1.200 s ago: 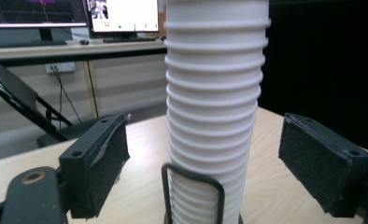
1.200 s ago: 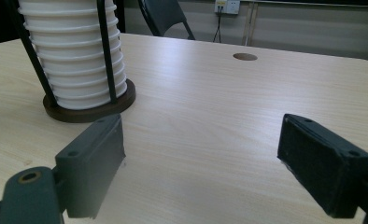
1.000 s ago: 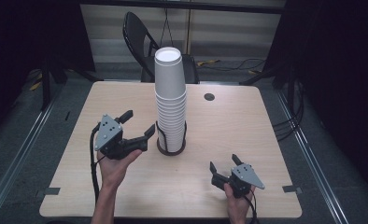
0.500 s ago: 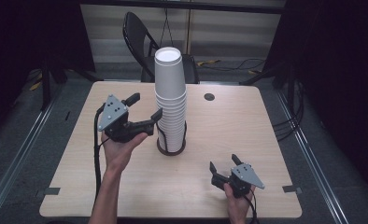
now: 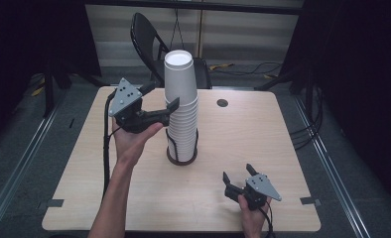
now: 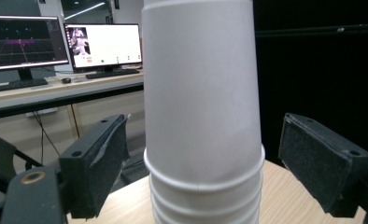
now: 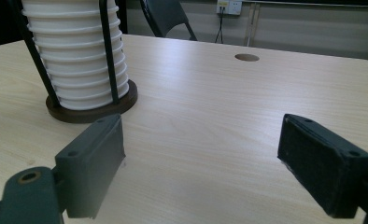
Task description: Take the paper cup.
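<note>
Left tool (image 5: 160, 101) raised beside the top cup (image 6: 201, 88), jaws spread either side without touching, stack of white cups (image 5: 182, 116) upright in a dark holder (image 5: 182, 157) mid-surface (image 5: 283, 144) — right tool (image 5: 239, 174) released, resting low near the front edge, well apart.

**Where things sit on our table**

We see the stack of paper cups (image 5: 182, 99) standing in a cup holder (image 5: 182, 154) in the middle of the table (image 5: 283, 148). Our left gripper (image 5: 160, 101) is up beside the stack's left. Our right gripper (image 5: 237, 174) is low, near the front right. A chair (image 5: 149, 34) stands behind the table.
</note>
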`<state>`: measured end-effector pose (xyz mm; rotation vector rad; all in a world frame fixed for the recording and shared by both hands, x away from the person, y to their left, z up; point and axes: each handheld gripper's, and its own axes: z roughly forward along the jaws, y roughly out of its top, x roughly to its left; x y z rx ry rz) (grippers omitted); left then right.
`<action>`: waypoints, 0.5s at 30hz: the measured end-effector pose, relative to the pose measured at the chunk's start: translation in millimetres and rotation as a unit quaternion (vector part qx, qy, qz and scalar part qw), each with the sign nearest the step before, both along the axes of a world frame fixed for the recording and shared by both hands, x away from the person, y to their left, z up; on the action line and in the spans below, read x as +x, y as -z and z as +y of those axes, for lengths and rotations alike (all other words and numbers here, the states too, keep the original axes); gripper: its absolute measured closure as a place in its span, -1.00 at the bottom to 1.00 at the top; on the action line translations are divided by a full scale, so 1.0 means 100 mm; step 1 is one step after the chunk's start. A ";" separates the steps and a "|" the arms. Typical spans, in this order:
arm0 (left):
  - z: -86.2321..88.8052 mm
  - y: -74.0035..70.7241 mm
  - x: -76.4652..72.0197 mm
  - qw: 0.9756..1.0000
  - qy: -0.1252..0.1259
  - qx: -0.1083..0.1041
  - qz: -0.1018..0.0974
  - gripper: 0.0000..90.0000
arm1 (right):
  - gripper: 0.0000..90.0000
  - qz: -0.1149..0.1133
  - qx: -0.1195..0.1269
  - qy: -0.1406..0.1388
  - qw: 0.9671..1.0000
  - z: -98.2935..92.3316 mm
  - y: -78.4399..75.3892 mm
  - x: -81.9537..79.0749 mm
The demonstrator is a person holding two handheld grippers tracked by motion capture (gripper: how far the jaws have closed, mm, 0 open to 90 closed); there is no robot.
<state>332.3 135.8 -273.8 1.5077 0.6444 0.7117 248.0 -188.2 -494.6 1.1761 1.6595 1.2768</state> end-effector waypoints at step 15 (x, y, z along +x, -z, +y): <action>-0.18 -0.10 0.13 1.000 -0.001 0.018 0.006 -0.66 | -0.69 -0.001 0.001 -0.001 1.000 0.00 0.00 0.00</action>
